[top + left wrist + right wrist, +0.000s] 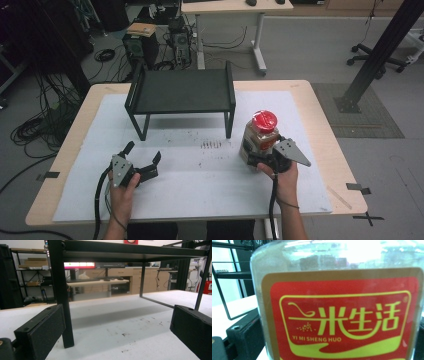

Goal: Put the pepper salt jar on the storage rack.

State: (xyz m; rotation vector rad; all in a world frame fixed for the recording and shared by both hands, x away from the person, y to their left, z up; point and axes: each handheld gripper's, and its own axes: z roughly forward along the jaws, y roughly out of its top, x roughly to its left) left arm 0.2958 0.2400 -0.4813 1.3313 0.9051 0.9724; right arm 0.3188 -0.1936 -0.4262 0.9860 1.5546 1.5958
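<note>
Resting on a white sheet (200,170) that covers a light wooden table (325,130), a low black metal shelf stand with a flat top (182,92) sits toward the far middle; a clear glass jar with a red lid and a red-and-yellow label (260,135) stands upright on the sheet, to the right of the stand and nearer the person; the right gripper (267,157), held in the right hand (282,175), sits at the base of the jar's near side, its grey three-cornered plate (292,151) pointing right; in the right gripper view the jar (342,315) stands between the two black jaws, the left one close against the glass, the right one barely visible at the frame edge, so whether the jaws actually press the jar cannot be told; the label reads "YI MI SHENG HUO" in yellow; the left gripper (142,155), held in the left hand (122,187), lies low over the sheet in front of the stand's left legs, its jaws spread wide with nothing between them; in the left gripper view the two padded jaws stand far apart at the lower corners, one black leg of the stand (62,295) rises just beyond the left jaw, and the stand's underside spans the top; small dark specks (210,145) mark the sheet between the grippers.
</note>
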